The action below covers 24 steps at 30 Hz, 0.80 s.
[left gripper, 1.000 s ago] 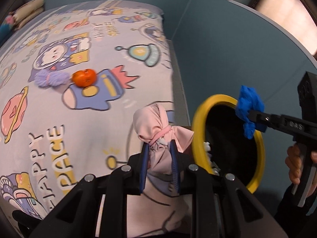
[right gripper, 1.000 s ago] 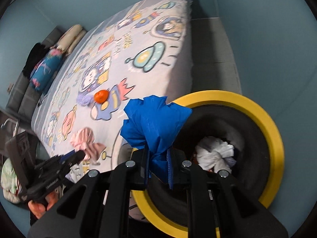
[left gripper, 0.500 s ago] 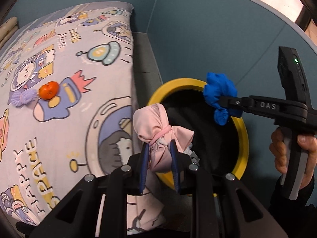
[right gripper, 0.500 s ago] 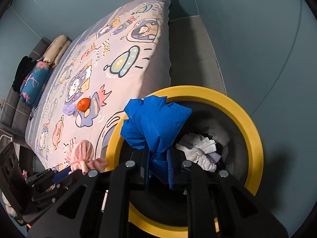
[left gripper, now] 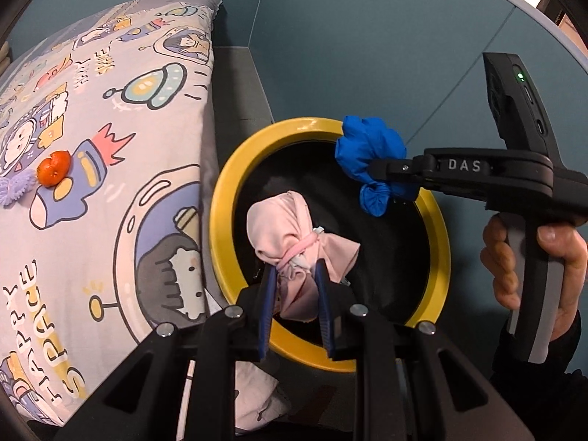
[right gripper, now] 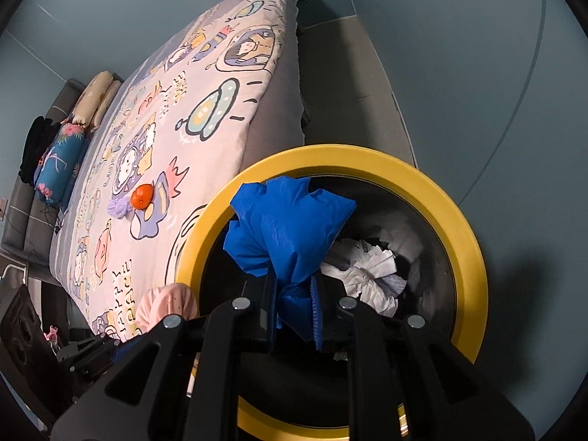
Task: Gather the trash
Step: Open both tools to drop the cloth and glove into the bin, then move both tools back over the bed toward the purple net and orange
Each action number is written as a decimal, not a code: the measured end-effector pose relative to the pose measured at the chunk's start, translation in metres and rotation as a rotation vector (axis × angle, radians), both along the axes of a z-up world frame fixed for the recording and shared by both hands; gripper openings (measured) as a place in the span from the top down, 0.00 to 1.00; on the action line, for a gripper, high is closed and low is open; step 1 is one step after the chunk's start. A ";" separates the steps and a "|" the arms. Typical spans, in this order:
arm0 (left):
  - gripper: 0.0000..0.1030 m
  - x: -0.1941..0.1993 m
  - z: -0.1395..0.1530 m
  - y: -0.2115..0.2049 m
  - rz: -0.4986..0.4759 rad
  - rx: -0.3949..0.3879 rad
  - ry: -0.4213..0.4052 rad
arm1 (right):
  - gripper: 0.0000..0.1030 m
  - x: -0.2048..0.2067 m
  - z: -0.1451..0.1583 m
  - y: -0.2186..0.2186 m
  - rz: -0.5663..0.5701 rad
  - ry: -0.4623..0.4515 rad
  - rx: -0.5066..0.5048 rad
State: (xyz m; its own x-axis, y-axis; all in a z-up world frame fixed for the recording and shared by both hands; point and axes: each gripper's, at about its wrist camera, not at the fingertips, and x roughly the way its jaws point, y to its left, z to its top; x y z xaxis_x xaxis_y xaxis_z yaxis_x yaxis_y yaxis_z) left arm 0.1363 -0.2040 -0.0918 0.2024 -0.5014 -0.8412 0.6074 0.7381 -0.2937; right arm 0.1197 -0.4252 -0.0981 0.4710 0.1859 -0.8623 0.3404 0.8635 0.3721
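— What sort of place is this?

— A bedroom in a home. A wide bed (right gripper: 205,110) with a pale cartoon space-print cover fills most of the view.

— Anything else?

— Cream and blue floral pillows (right gripper: 73,136) lie against a grey padded headboard (right gripper: 25,202), teal walls (left gripper: 367,55) stand all round, and a yellow-rimmed black trash bin (right gripper: 466,242) stands beside the bed.

We see a yellow-rimmed black bin (left gripper: 439,242) holding crumpled white paper (right gripper: 367,275); above its mouth hang a tied pink bundle (left gripper: 294,242) and a scrunched blue bag (right gripper: 290,228).
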 end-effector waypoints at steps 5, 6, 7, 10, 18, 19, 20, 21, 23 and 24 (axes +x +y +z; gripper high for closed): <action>0.81 -0.002 -0.006 -0.005 -0.007 0.010 0.013 | 0.86 0.002 -0.003 -0.001 -0.003 0.006 0.009; 0.81 -0.002 -0.007 -0.005 -0.008 0.012 0.015 | 0.86 0.002 -0.003 -0.001 -0.003 0.007 0.011; 0.80 -0.002 -0.009 -0.006 -0.009 0.014 0.017 | 0.86 0.002 -0.003 -0.001 -0.003 0.007 0.012; 0.80 0.000 -0.011 -0.006 -0.006 0.014 0.022 | 0.86 0.002 -0.004 -0.003 -0.012 0.011 0.008; 0.58 -0.002 -0.007 -0.002 0.002 -0.011 0.017 | 0.77 0.000 -0.005 -0.011 -0.041 0.014 0.019; 0.55 -0.002 -0.006 -0.002 0.004 -0.014 0.015 | 0.75 0.000 -0.005 -0.012 -0.044 0.011 0.021; 0.53 -0.003 -0.005 -0.001 0.006 -0.015 0.013 | 0.72 0.000 -0.005 -0.013 -0.049 0.008 0.024; 0.50 -0.003 -0.004 0.000 0.010 -0.017 0.009 | 0.71 0.000 -0.004 -0.014 -0.052 0.007 0.023; 0.48 -0.002 -0.002 0.003 0.019 -0.020 0.005 | 0.68 -0.001 -0.003 -0.016 -0.058 0.003 0.025; 0.46 -0.001 -0.002 0.005 0.022 -0.022 0.004 | 0.66 -0.001 -0.003 -0.017 -0.061 0.002 0.027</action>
